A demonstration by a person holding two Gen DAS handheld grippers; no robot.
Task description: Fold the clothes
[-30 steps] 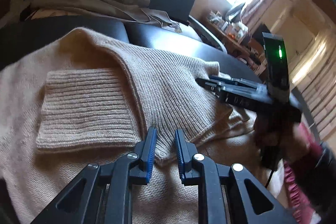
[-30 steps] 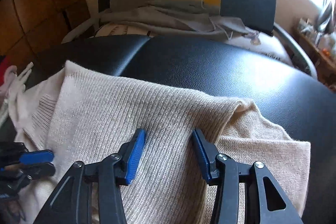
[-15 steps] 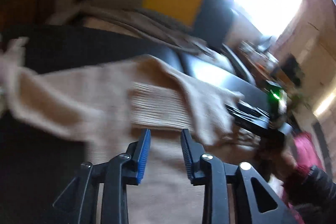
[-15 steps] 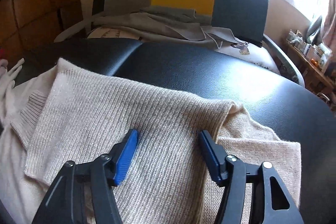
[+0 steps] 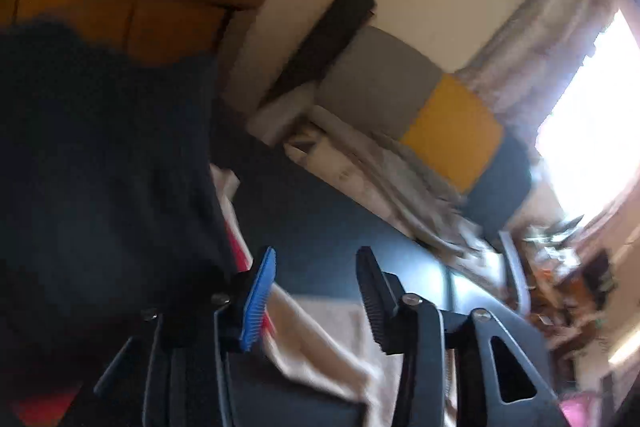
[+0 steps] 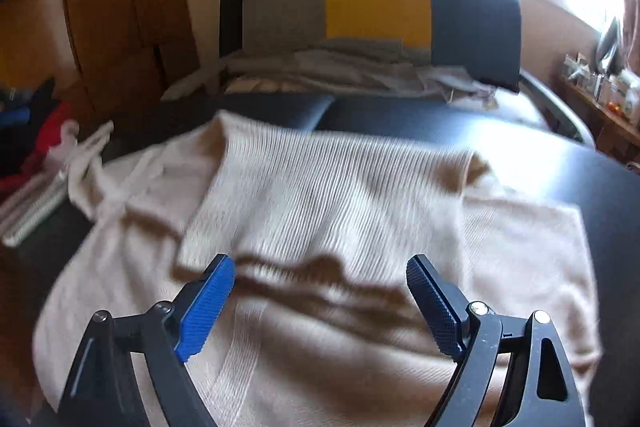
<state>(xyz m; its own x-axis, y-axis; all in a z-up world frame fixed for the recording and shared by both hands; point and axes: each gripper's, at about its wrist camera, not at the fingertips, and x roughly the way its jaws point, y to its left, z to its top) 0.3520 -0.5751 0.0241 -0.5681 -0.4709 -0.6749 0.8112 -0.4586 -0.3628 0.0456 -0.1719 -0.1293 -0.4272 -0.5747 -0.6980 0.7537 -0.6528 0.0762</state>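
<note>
Right wrist view shows the beige sweater [image 6: 320, 227] part-folded, sleeve laid across, on the black bench [image 6: 540, 155], further folds likely remaining, while right gripper [image 6: 320, 303] and left gripper [image 5: 316, 291] are opening, empty.

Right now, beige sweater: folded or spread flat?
Partly folded. The beige sweater has a ribbed layer doubled over its body on the black surface; not yet a compact fold.

sweater [image 6: 320, 227] lies on the table [image 6: 560, 163]; chair [image 6: 380, 11] behind, clothes pile [image 6: 36, 139] left.
</note>
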